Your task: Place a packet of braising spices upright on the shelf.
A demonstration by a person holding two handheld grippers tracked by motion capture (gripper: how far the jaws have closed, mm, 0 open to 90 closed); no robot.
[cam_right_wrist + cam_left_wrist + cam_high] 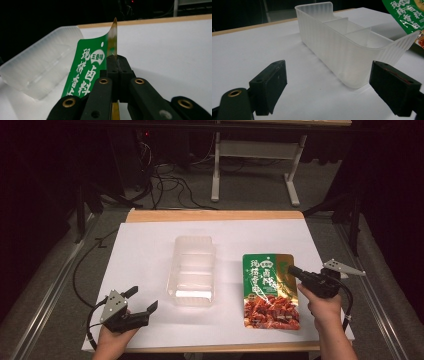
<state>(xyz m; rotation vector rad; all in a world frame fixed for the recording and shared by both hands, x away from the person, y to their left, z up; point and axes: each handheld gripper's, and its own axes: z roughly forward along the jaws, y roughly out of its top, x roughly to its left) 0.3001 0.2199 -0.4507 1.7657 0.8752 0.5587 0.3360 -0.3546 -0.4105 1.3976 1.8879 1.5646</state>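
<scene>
My right gripper (117, 65) had its jaws clamped on the top edge of the green seasoning packet (270, 290), right side of the white worktop (150, 255). Clear divided tray (194, 269) stood just left of it, apart. Left gripper (140, 299) rested with jaws apart near that tray.

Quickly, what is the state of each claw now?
Left claw: open, holding nothing.
Right claw: closed on the green packet.

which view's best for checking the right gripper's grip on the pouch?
Right gripper view: the right gripper is shut on the pouch, whose edge runs between the pads up close. The high view shows the whole pouch with the gripper at its upper right corner, but small. The left gripper view catches just a pouch corner.
</scene>
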